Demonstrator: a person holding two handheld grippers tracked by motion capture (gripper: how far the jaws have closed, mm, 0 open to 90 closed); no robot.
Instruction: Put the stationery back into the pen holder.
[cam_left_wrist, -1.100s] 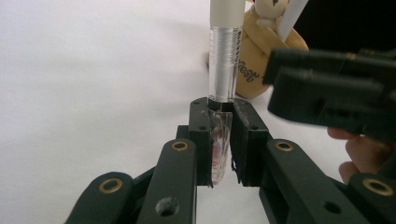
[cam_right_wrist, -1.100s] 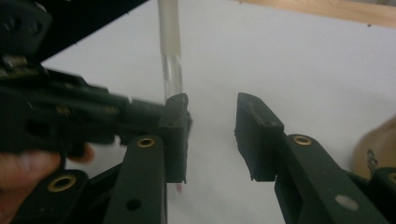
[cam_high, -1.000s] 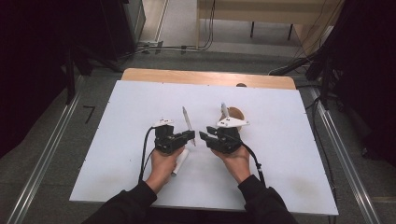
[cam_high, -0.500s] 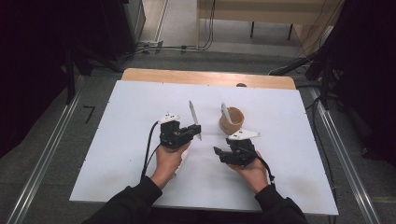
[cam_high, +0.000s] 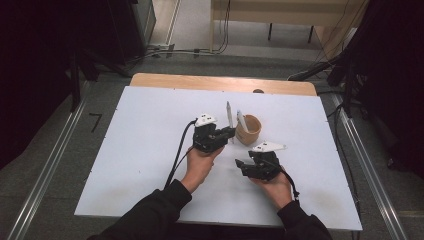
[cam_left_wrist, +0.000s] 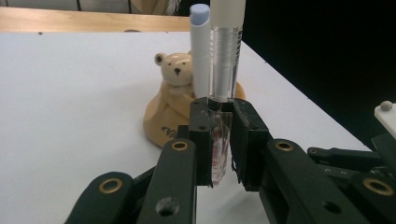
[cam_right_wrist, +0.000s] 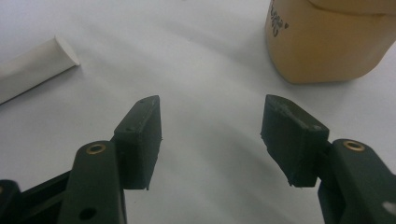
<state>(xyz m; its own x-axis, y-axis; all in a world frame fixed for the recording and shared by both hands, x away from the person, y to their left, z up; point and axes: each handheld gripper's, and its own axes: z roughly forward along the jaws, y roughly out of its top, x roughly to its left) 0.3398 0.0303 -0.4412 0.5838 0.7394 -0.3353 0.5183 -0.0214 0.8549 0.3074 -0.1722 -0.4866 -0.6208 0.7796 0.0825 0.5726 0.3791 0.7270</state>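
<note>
My left gripper (cam_high: 228, 133) (cam_left_wrist: 219, 114) is shut on a clear pen with a white cap (cam_high: 229, 116) (cam_left_wrist: 226, 46) and holds it upright just left of a tan bear-shaped pen holder (cam_high: 250, 134) (cam_left_wrist: 169, 109) (cam_right_wrist: 327, 44). A white pen with a pale blue end (cam_high: 241, 120) (cam_left_wrist: 201, 51) stands in the holder. My right gripper (cam_high: 242, 167) (cam_right_wrist: 210, 116) sits low over the table, nearer the person than the holder. Its jaws have just been opening and stand apart with nothing between them.
The holder stands on a white board (cam_high: 145, 150) laid over a wooden table (cam_high: 200, 82). A white stick-like thing (cam_right_wrist: 32, 70) lies on the board to the left in the right gripper view. Dark cables and furniture ring the table.
The right gripper let go of the white pen, which now stands in the holder, and drew back toward the person. The left gripper carried its pen rightward and away, up beside the holder.
</note>
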